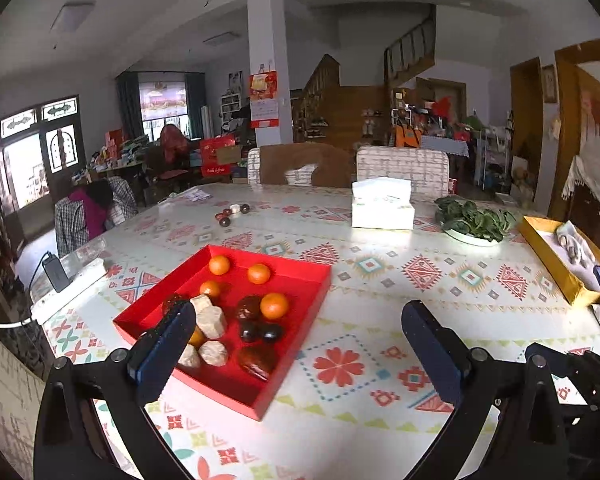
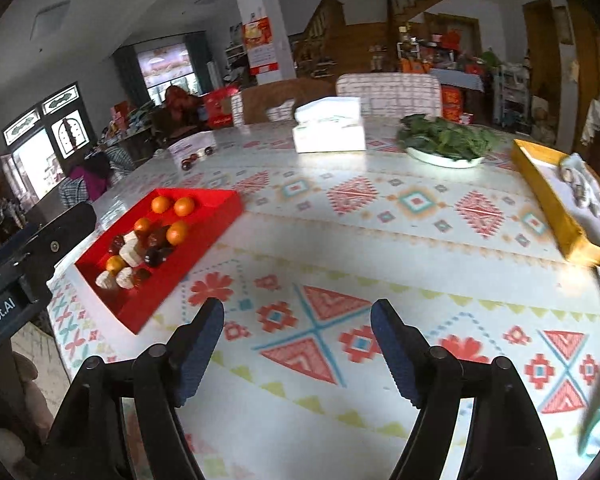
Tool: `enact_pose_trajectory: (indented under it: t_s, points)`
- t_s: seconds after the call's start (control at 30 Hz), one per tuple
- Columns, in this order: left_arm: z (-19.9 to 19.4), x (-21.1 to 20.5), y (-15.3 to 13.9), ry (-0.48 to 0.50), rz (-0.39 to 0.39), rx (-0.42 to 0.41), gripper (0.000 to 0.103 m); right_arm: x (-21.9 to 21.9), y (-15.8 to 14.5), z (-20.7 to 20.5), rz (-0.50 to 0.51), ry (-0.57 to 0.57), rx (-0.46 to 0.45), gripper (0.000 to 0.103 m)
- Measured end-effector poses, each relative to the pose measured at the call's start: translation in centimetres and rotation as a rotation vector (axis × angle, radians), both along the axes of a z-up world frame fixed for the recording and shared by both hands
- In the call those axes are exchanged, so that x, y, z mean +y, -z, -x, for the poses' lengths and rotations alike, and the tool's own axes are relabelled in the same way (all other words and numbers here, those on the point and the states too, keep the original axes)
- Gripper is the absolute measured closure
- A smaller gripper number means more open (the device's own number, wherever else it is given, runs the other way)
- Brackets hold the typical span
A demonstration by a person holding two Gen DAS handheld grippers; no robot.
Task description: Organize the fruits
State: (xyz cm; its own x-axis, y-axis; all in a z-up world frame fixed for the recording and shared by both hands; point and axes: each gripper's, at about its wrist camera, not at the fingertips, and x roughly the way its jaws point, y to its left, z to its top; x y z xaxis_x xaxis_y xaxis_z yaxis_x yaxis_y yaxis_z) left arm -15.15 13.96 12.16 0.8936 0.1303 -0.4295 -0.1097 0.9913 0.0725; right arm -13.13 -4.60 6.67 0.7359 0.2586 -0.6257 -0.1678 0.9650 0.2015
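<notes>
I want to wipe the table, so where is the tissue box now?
In both views the tissue box stands on the far side of the table, right of centre, in front of the chairs and left of the plate of greens.

Soft daylight from the windows (image 1: 40, 160), glare on the table (image 2: 340, 168), fisheye-dark corners, right view slightly blurred.

White lettering ending in "Robot.AI" runs along the black body of the left gripper (image 2: 4, 312) at the left edge of the right wrist view; its first letters are cut off. Print elsewhere is too small or blurred to read.
</notes>
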Motion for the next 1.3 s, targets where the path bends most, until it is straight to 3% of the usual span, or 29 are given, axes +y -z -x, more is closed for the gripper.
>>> enact_pose_trajectory:
  t_s: [0.23, 0.47, 0.9, 1.3]
  points:
    - [0.8, -3.1, -0.3, 0.014, -0.025, -0.022, 0.000, -2.0, 0.1, 1.7, -0.015, 0.015, -0.025, 0.020]
    - [0.5, -5.1, 1.0, 0.041, -0.073, 0.035, 0.000, -2.7, 0.1, 2.6, -0.005, 0.031, -0.043, 0.018]
    - [-0.8, -3.7, 2.8, 0.072, 0.012, 0.128, 0.000, -1.3, 0.8, 2.4, 0.026, 0.016, -0.020, 0.018]
    - [-1.6, -2.2, 3.9, 0.065, 0.042, 0.169, 0.000, 0.1, 1.8, 1.5, 0.054, 0.002, 0.018, 0.018]
